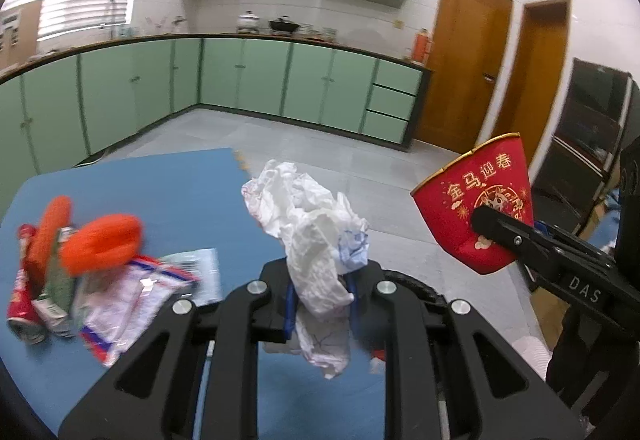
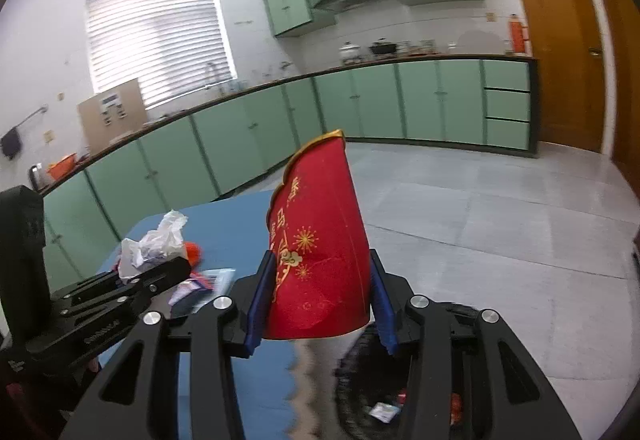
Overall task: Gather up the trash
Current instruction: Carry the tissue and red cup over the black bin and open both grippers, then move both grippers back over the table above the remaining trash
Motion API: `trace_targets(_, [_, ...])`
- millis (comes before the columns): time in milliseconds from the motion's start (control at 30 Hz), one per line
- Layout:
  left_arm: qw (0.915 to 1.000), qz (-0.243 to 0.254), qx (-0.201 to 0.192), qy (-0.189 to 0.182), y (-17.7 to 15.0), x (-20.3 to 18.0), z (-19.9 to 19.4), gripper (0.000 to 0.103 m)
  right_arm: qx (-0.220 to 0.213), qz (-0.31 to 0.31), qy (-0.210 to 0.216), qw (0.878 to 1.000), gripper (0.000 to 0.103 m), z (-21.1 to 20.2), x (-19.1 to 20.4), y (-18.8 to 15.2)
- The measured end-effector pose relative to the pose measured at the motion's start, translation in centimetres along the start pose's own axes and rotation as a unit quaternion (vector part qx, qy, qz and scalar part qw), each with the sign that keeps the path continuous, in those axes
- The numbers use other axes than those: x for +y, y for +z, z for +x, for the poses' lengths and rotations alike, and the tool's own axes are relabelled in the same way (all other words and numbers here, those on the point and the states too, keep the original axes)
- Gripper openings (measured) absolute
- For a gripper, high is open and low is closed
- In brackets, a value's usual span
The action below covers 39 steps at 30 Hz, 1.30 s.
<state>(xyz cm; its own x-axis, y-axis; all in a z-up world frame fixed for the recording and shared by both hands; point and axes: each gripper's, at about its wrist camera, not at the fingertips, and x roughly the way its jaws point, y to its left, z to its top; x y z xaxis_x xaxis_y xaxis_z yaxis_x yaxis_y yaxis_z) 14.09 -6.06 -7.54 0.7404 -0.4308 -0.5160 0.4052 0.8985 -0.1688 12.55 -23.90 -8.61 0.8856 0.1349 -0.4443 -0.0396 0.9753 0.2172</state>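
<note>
Trash here is light and soft: the crumpled white tissue wad [image 1: 316, 248] is pinched in the left gripper [image 1: 320, 304], the red paper cup [image 2: 320, 240] is clamped low by the right gripper [image 2: 320, 308], probably easily crushed, both near the black bin [image 2: 372, 392].

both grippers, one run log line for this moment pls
left gripper: shut on crumpled tissue | right gripper: shut on red paper cup | black bin: below right gripper

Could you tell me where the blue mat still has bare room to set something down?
The blue mat is bare along its far side, between the orange sponges and the mat's far edge, and beyond the crumpled tissue. Its left near part is crowded: sponges, a red can, and flat wrappers.
</note>
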Motion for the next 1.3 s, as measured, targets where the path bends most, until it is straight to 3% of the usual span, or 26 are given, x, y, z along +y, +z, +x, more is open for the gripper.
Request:
trace_targets(267, [0.9981, 0.023, 0.029, -0.048, -1.0, -5.4, 4.8, 0.018, 0.013, 0.025, -0.056, 0.998, 0.044, -0.2, -5.6, -1.2])
trace_targets(567, [0.9936, 0.039, 0.065, -0.083, -1.7, -8.9, 10.7, 0.019, 0.042, 0.053, -0.100, 0.993, 0.044, 1.2, -10.6, -3.2])
trace_targets(667, [0.9908, 0.042, 0.084, -0.098, -1.6, -8.9, 12.3, 0.029, 0.052, 0.058, -0.109, 0.991, 0.045, 1.7, -11.9, -3.6])
trace_targets(733, [0.9898, 0.040, 0.092, -0.101, -1.8, -9.0, 12.8, 0.042, 0.057, 0.062, -0.117, 0.990, 0.045, 2.1, -12.7, -3.8])
trace_targets(933, [0.9878, 0.039, 0.093, -0.119, -1.0, -9.1, 13.0, 0.057, 0.059, 0.083, -0.130, 0.986, 0.056, 2.1, -14.8, -4.0])
trace_targets(1300, [0.9896, 0.003, 0.047, -0.136, 1.0, -7.9, 9.8, 0.069, 0.029, 0.079, -0.140, 0.987, 0.076, 0.3, -13.0, -3.1])
